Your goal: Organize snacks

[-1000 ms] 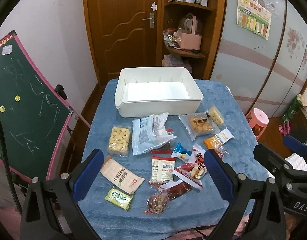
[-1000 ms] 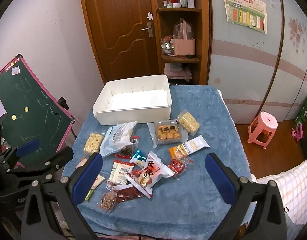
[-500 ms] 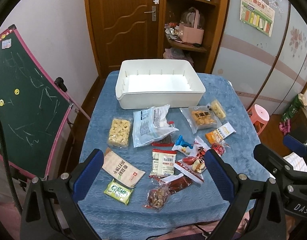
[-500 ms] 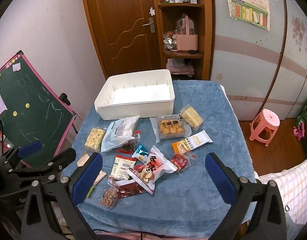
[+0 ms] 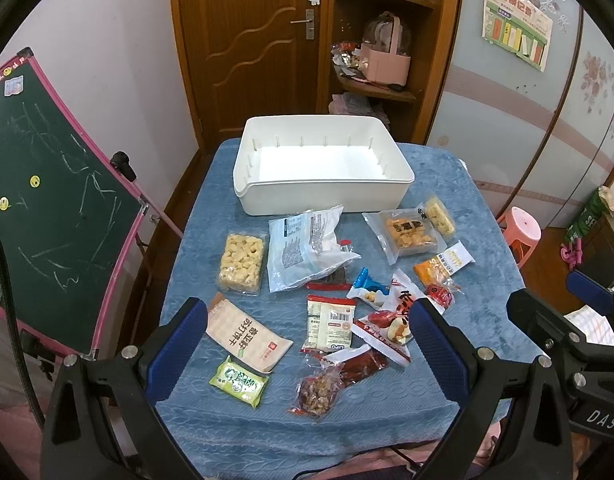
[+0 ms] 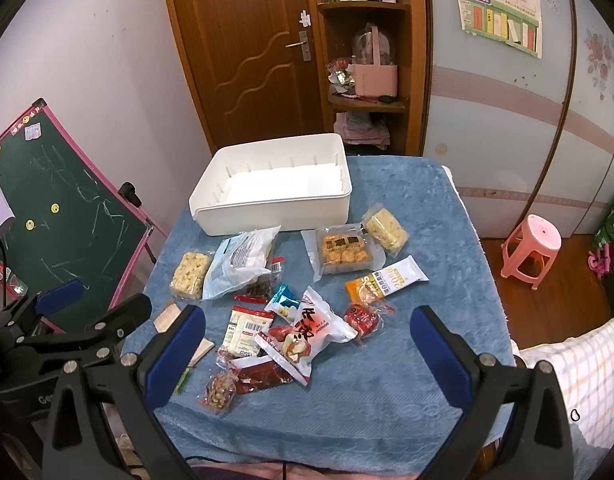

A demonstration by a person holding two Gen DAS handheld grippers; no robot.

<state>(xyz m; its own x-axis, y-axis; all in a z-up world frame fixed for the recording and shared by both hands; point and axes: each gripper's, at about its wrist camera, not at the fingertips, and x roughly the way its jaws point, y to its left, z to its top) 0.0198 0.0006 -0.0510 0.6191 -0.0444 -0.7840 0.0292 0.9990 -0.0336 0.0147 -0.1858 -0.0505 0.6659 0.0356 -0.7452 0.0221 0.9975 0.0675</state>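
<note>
Both grippers, left (image 5: 307, 340) and right (image 6: 307, 340), hang wide open and hold nothing above the near edge of the blue table (image 5: 447, 208). Snack packets (image 5: 331, 322) lie scattered mid-table; beyond them sits the white bin (image 5: 323, 192).

Both the left gripper (image 5: 307, 344) and the right gripper (image 6: 307, 344) have black angular frames with silver screws, blue padded fingers (image 5: 179, 344), and white lettering on the housing.
</note>
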